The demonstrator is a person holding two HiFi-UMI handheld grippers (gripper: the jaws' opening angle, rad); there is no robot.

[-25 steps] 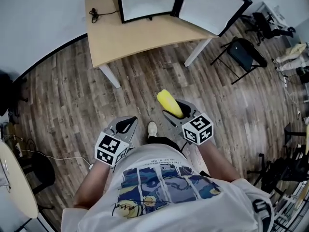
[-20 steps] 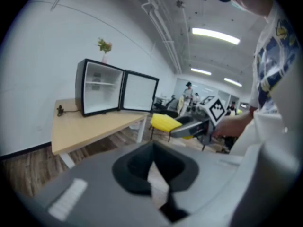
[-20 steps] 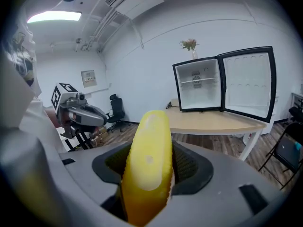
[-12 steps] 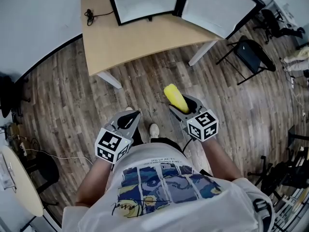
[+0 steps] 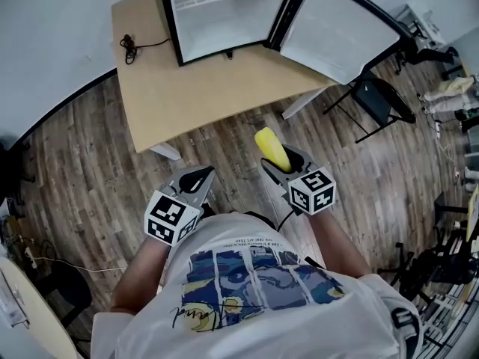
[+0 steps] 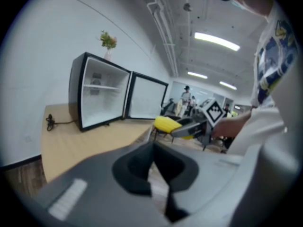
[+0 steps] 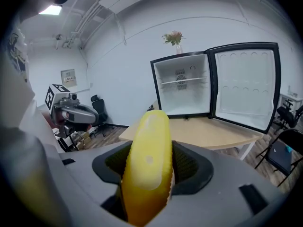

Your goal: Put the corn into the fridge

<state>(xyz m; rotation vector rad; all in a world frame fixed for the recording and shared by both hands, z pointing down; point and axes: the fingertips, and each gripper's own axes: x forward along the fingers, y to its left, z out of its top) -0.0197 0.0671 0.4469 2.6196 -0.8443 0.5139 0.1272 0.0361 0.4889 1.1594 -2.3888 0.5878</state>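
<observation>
Wood-plank flooring [image 5: 82, 155] fills most of the head view, and a light wooden table [image 5: 187, 96] occupies the upper centre of the frame. On that table stands a black mini fridge with a white interior [image 5: 217, 6]. Its door [image 5: 337, 28] stands wide open toward the upper right. A black cable [image 5: 131, 45] lies coiled on the tabletop just left of the fridge, and a black folding chair [image 5: 382, 99] stands on the floor at the right of the frame.

Your right gripper [image 5: 278, 161], just right of centre, is clenched on a smooth yellow ear of corn [image 7: 147, 160]. The cob lies lengthwise between the jaws, and its rounded end projects past their tips toward the table. It is held in the air over the floor, near the table's front edge and well apart from the fridge.

Your left gripper [image 5: 197, 178], lower left of centre, has its jaws closed together with nothing between them.

In the right gripper view, a shelf crosses the upper part of the fridge compartment, and a small vase of flowers [image 7: 173, 38] stands on the fridge top.
</observation>
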